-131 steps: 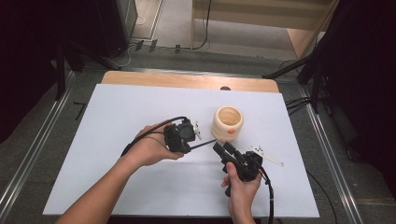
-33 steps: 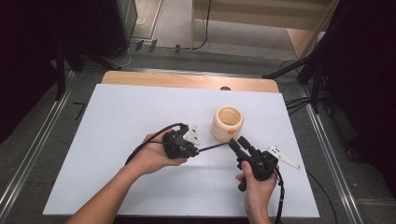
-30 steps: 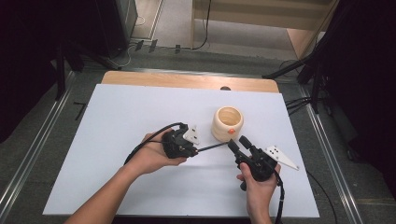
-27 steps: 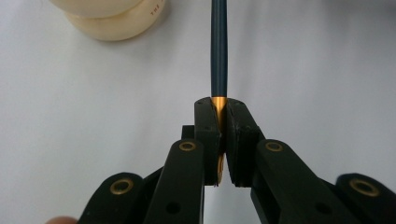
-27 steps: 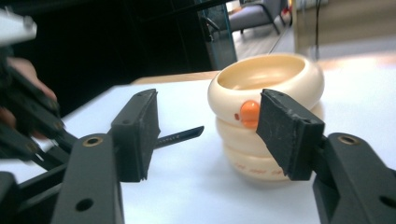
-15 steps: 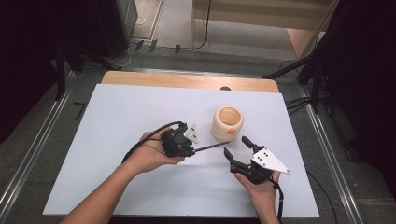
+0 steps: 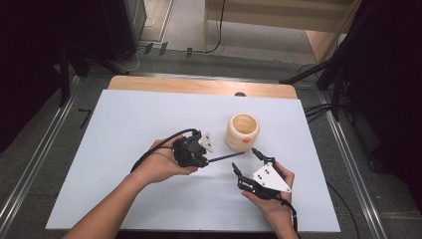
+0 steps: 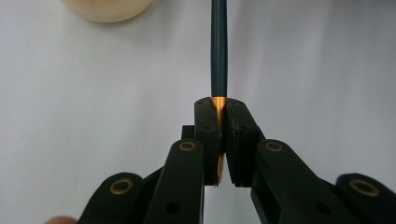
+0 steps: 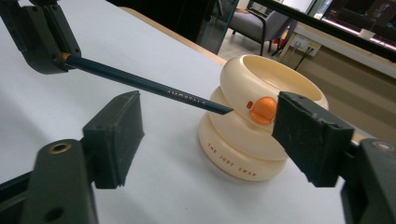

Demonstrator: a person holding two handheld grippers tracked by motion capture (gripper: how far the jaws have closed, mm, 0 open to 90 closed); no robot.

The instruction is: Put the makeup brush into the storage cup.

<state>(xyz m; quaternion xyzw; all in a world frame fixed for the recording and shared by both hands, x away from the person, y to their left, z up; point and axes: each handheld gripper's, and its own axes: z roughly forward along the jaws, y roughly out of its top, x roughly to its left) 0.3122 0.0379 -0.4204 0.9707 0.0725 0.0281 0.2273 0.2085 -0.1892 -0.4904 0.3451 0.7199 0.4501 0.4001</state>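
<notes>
While the pencil [image 8: 218, 51] is pinched at its orange end between the left gripper [image 7: 196, 154]'s 2 closed jaws, its dark shaft sticks straight out past the fingertips, tip near the cream pot [image 9: 254, 135]; likely held level for a handover or for dropping in the pot. Right gripper [image 9: 205, 140] sits low, jaws wide, empty, pencil tip between and beyond them.

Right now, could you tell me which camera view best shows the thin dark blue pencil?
The right gripper view: the thin dark blue pencil shows side-on, lettering legible. The left gripper view sees its shaft lengthwise, clamped in the left gripper; the high view shows a thin line.
</notes>
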